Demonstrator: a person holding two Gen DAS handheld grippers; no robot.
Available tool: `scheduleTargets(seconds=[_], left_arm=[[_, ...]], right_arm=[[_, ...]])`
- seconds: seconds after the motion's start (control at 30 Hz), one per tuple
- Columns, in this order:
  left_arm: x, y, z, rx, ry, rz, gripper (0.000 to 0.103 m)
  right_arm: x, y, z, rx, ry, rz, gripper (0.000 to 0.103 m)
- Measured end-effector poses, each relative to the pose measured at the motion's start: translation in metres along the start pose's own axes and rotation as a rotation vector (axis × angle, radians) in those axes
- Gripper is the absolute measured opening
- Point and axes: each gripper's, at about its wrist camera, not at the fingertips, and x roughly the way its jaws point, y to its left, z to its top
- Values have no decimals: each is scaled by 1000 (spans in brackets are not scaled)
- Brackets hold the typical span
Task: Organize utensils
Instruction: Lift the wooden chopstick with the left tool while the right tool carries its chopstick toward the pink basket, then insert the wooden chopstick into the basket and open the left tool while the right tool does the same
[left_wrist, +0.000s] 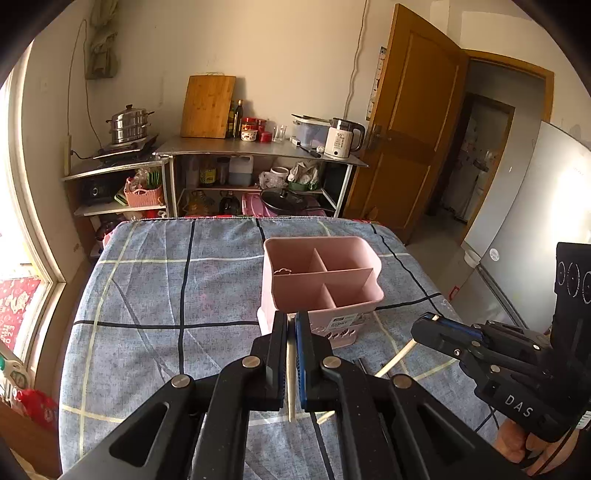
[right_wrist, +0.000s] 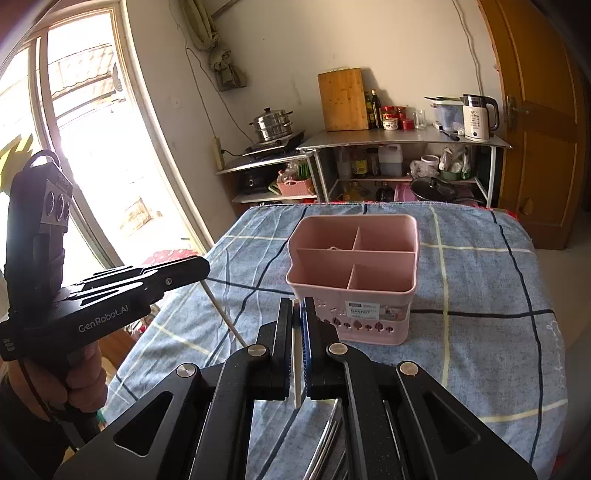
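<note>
My left gripper (left_wrist: 291, 317) is clamping a pale chopstick (left_wrist: 291, 373), jaws closed tight on it. In the left wrist view the stick is running along the fingers, its long axis from six o'clock to twelve o'clock, with the lower end hanging out below the pads over the cloth. My right gripper (right_wrist: 296, 304) is likewise pinching a second pale chopstick (right_wrist: 296, 365), jaws closed on it, the same six-to-twelve axis, the top end just showing above the pads.

Each camera is showing what the other cannot. The left wrist view is catching my right gripper (left_wrist: 430, 325) from the side at three o'clock, its stick (left_wrist: 397, 356) slanting down toward seven o'clock, with my right hand (left_wrist: 524, 443) on the grip. The right wrist view is catching my left gripper (right_wrist: 201, 267) at nine o'clock, its stick (right_wrist: 223, 314) slanting down toward five o'clock, with my left hand (right_wrist: 81, 376) beneath. Only the right wrist view is showing metal utensils (right_wrist: 327, 443) lying under the linkage at six o'clock; what kind, I cannot tell.

The pink utensil basket (left_wrist: 321, 280) is standing upright on the blue checked cloth (left_wrist: 155, 288) just beyond both sets of fingers at twelve o'clock, divided into compartments, and neither stick is inside it. In the right wrist view the basket (right_wrist: 352, 266) is showing its label face.
</note>
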Motion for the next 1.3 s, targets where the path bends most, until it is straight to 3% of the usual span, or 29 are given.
scheduleTargets(seconds=[0.5,0.77,1.0,1.3], left_arm=[[-32,-9,79,-14,-128,-41,4],[-12,-3,112,-41,-168,-23,4],[31,12,107,-87,-130,-23,4],[85,29,77,-121,-27,-3,4]], right_arm=[[-36,-12,71,-20,-181,-33,5],[-29,-23,100,14,-256,-52,5],[3,-36,100,47,-236,-72,5],[49,-54,76,80,-99,-79,5]])
